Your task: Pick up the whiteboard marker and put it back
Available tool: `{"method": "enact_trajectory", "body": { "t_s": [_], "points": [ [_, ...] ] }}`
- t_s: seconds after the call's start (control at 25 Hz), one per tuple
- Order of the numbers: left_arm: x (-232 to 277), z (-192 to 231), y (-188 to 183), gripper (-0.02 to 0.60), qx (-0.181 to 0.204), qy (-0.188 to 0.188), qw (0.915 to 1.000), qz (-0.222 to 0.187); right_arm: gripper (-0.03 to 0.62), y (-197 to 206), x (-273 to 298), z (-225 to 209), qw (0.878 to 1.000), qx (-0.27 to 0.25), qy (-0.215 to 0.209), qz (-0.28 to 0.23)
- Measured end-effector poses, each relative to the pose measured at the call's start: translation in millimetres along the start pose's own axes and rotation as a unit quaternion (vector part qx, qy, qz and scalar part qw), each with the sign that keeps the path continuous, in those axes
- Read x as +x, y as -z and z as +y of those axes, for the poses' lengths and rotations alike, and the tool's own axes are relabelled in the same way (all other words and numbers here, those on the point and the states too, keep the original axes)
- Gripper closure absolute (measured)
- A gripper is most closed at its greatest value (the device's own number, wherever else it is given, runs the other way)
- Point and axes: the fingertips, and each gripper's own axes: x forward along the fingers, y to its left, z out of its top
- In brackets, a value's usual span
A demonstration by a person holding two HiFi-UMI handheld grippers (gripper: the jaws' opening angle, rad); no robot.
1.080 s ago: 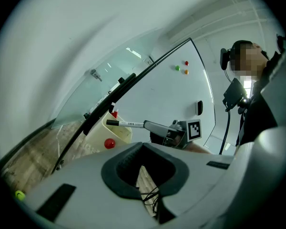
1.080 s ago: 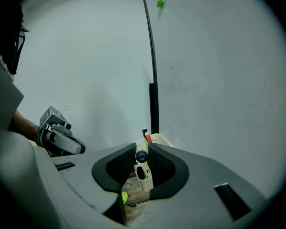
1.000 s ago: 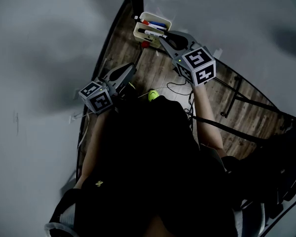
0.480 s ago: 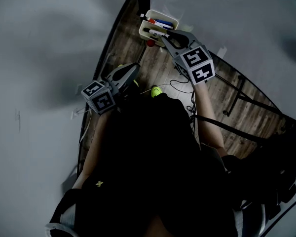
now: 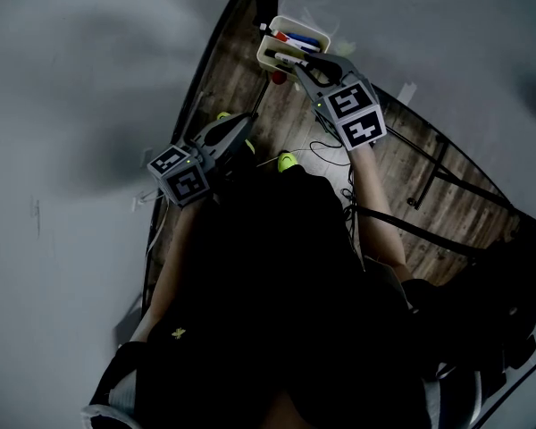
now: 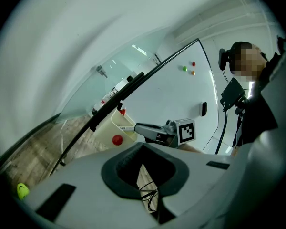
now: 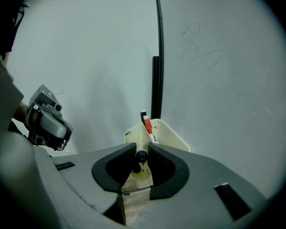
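Marker: the whiteboard marker [image 7: 141,156] is pinched in the right gripper [image 5: 297,65], with its round black end facing back at us.
Right fingers: the two dark fingers [image 7: 163,163] are narrow and squeeze the marker from both sides.
Left fingers: the left gripper [image 5: 248,120] has its fingers [image 6: 118,163] closed together with nothing in them.
Where it goes: I think it goes in the cream holder [image 7: 170,136] on the whiteboard [image 7: 86,56].
Which way: the holder is just ahead of the right fingers and a little lower, very near.
Long way of the marker: it seems to point forward and down, toward the holder's open top.
Nearer hand: the right one is almost at the holder. The left one hangs well back and to the side.
Room inside: a red marker [image 7: 147,125] and a blue marker [image 5: 308,43] are already in there, near the far side. The near side looks more free.
Edges: the holder's near rim is right under the tip, so the marker must go over it, not bump it. The black frame bar [image 7: 156,85] stands just behind the holder.
Below: the wooden floor [image 5: 402,168] is far down, so a dropped marker would fall a long way.
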Motion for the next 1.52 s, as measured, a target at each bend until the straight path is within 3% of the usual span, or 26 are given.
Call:
{"method": "enact_trajectory", "body": {
  "t_s": [1.12,1.52],
  "points": [
    [5.1,-2.4,-4.4,0.575,0.001,0.006,1.0000,0.006,0.500,2.9,4.3,-3.3,1.000,-0.007,0.012,-0.002],
    [6.6,0.1,-6.0,0.575,0.008,0.005,0.9999,0.004,0.480,-2.3,1.1,-6.0,0.999,0.004,0.012,-0.030]
  ]
}}
